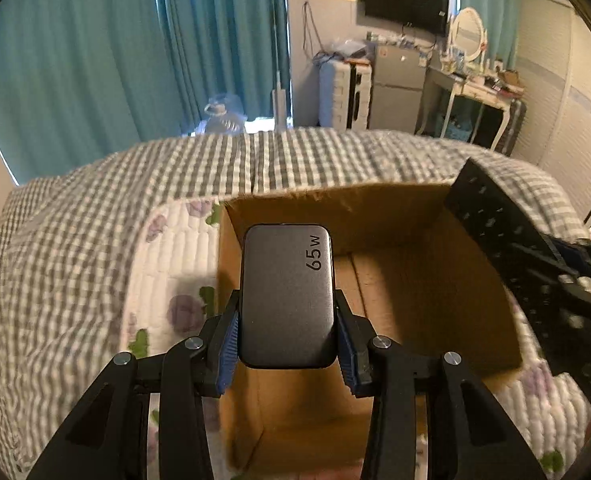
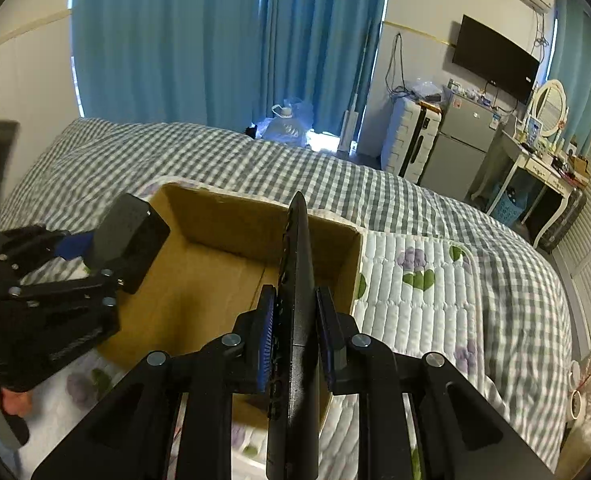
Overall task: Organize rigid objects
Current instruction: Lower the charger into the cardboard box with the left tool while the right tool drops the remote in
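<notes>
My left gripper is shut on a grey 65 W charger block and holds it over the left part of an open cardboard box on the bed. In the right wrist view the same charger hangs above the box's left rim. My right gripper is shut on a black remote control, held edge-on above the box's right half. The remote also shows at the right of the left wrist view. The box floor looks bare.
The box sits on a white floral quilted pad over a grey checked bedspread. Blue curtains, a water jug, a suitcase, a small fridge, a wall TV and a dressing table stand beyond the bed.
</notes>
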Demonstrator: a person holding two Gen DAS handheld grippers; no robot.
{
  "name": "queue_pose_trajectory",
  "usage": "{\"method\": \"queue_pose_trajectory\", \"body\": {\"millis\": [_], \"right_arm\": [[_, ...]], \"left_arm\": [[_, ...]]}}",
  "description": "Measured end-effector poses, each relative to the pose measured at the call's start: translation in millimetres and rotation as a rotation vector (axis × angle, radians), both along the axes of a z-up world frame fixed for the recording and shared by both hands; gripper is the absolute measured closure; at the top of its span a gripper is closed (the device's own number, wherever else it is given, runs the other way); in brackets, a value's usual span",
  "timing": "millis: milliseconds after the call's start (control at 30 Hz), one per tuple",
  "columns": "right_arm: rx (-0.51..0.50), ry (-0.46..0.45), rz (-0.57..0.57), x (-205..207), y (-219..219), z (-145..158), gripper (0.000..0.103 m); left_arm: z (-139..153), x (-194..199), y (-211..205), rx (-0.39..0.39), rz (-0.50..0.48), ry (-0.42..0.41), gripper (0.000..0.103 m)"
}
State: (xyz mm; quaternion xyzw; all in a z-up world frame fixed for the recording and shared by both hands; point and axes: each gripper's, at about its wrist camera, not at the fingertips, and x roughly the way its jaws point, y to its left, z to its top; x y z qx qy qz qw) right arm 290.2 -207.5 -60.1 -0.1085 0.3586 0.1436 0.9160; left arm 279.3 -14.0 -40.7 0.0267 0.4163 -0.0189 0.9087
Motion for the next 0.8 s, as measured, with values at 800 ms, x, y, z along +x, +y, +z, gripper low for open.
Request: {"method": "queue_pose_trajectory", "body": {"millis": [800], "right_arm": [[0.041,0.033,0.002,44.2,3.3,-31.2,0.084]], "left_arm": [[12.5,-17.0,11.3,-0.008,0.054,-0.087,0.058]]}}
